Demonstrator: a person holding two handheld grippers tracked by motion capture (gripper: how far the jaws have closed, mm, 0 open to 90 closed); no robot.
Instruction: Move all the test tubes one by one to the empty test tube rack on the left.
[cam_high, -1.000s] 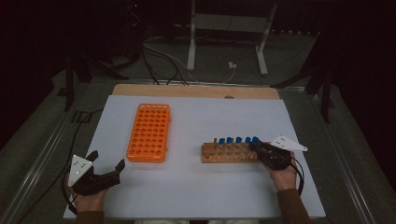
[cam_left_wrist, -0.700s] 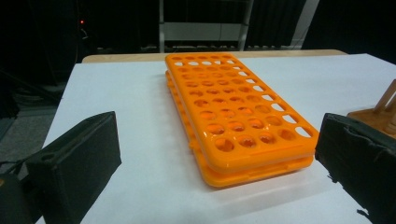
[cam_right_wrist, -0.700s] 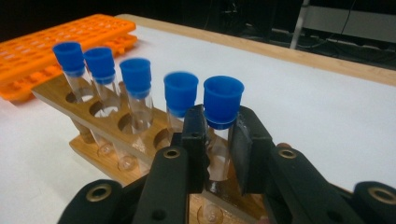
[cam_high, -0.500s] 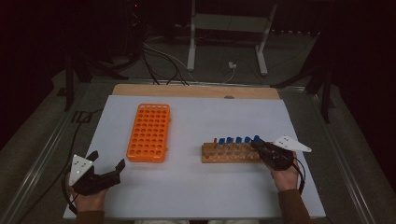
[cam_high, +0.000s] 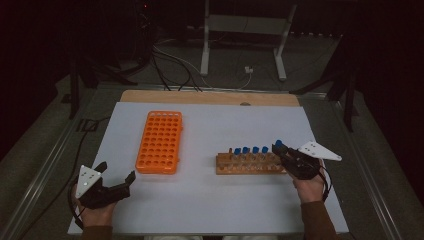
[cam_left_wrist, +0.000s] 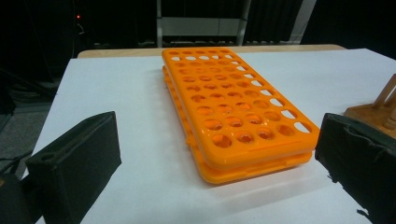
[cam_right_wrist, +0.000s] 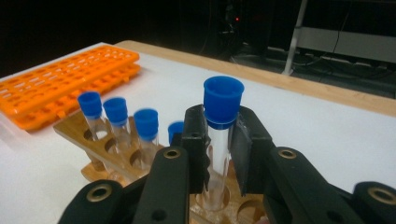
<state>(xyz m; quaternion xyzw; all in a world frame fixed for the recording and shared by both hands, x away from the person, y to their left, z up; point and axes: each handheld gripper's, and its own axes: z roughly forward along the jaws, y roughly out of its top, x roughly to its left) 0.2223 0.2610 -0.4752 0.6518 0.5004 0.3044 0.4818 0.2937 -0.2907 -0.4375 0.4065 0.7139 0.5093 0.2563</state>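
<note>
Right claw (cam_right_wrist: 219, 154) clamped on blue-capped tube (cam_right_wrist: 220, 140), now lifted slightly above wooden rack (cam_high: 247, 164), lower right of high view; pull-out under way, orange rack (cam_high: 160, 141) likely next. Left claw (cam_high: 116, 181) wide, idle, lower left on worktop (cam_high: 210, 125).

the test tube (cam_right_wrist: 220, 140) is clear glass with a blue cap (cam_right_wrist: 223, 100), upright, its cap standing higher than the four other blue-capped tubes (cam_right_wrist: 119, 123) in the row. its lower end sits at a hole at the right end of the wooden rack (cam_high: 247, 163), which lies on the white counter (cam_high: 210, 190) right of the empty orange rack (cam_high: 160, 141).
</note>
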